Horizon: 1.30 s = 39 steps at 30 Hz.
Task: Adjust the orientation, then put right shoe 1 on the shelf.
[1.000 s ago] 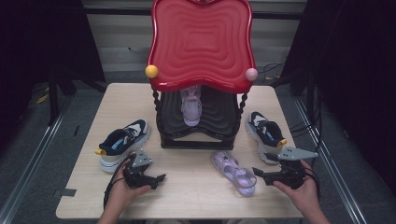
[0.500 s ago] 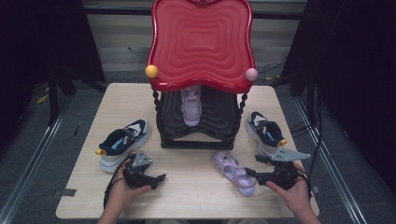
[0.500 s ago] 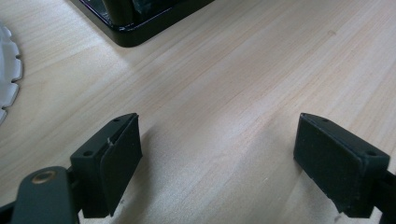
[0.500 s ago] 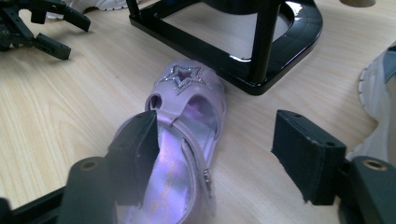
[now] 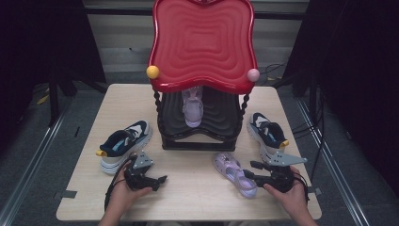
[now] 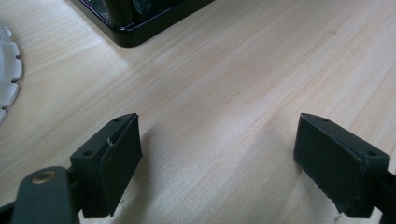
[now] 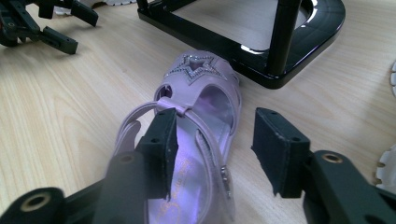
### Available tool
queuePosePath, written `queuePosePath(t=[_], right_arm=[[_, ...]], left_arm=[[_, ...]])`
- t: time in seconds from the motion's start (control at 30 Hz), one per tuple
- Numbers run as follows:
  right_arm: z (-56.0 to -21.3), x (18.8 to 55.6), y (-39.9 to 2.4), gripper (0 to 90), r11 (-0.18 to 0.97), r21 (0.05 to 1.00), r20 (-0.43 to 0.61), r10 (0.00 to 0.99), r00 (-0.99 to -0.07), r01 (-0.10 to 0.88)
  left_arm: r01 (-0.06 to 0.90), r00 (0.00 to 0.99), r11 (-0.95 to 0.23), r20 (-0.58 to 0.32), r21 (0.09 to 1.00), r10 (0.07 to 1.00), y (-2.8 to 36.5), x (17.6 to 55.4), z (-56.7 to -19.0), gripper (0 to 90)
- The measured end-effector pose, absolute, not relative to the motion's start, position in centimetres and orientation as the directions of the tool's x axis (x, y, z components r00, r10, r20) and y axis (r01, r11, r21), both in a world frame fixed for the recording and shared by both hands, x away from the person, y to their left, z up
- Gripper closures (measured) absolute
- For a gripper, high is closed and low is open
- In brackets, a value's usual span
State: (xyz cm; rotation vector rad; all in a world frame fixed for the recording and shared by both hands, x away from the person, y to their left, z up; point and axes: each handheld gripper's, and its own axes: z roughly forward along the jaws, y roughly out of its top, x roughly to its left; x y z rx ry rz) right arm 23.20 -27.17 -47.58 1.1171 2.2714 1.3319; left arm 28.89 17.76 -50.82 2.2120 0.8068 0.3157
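High view, sandal: the lilac sandal [image 5: 234,172] is lying on the table [image 5: 188,197] in front of the black shoe rack [image 5: 200,136], its twin [image 5: 192,106] sitting on the rack's shelf under the red top [image 5: 202,42]; a dark sneaker [image 5: 123,143] is resting at the left and another [image 5: 267,134] at the right.
High view, right gripper: the right gripper [image 5: 250,170] is reaching over the sandal's heel end, jaws just closing; the sneaker at the right is lying just beside the hand, so a wide swing on lifting is risking a knock against it.
High view, left gripper: the left gripper [image 5: 160,180] is resting on bare wood, well apart from the sandal.
Left gripper view: the jaws are standing wide with nothing between them; wood and a corner of the rack base [image 6: 135,23] are lying ahead.
Right gripper view, grip: the jaws are standing half closed, one inside the sandal [image 7: 196,121] by its strap, the other outside the side wall; the pads are not yet pressing.
Right gripper view, risk: I judge the thin, soft wall may be folding or slipping free; a pinch on the strap alone may be letting the sandal swing and tip, or strike the rack base [image 7: 261,56] just ahead.
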Motion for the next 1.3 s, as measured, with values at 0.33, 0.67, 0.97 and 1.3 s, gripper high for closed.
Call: queuePosePath(t=[0.33,0.67,0.97,1.3], right_arm=[[-47.8,22.7,-27.2,57.9,0.293,0.834,0.124,0.727,-0.675,0.468],[-48.6,23.1,-26.6,64.7,0.314,0.820,0.116,0.727,-0.676,0.478],[-49.0,23.4,-26.3,69.1,0.328,0.811,0.102,0.735,-0.670,0.484],[-49.3,23.6,-26.4,75.9,0.334,0.813,0.094,0.734,-0.673,0.477]], left_arm=[[0.452,0.771,-0.522,-0.023,0.723,0.636,17.8,28.9,-50.8,14.5],[0.452,0.771,-0.523,-0.022,0.723,0.636,17.8,28.9,-50.8,14.5],[0.452,0.771,-0.522,-0.022,0.723,0.636,17.8,28.9,-50.8,14.5],[0.452,0.772,-0.521,-0.024,0.724,0.636,17.7,28.9,-50.8,14.6]])
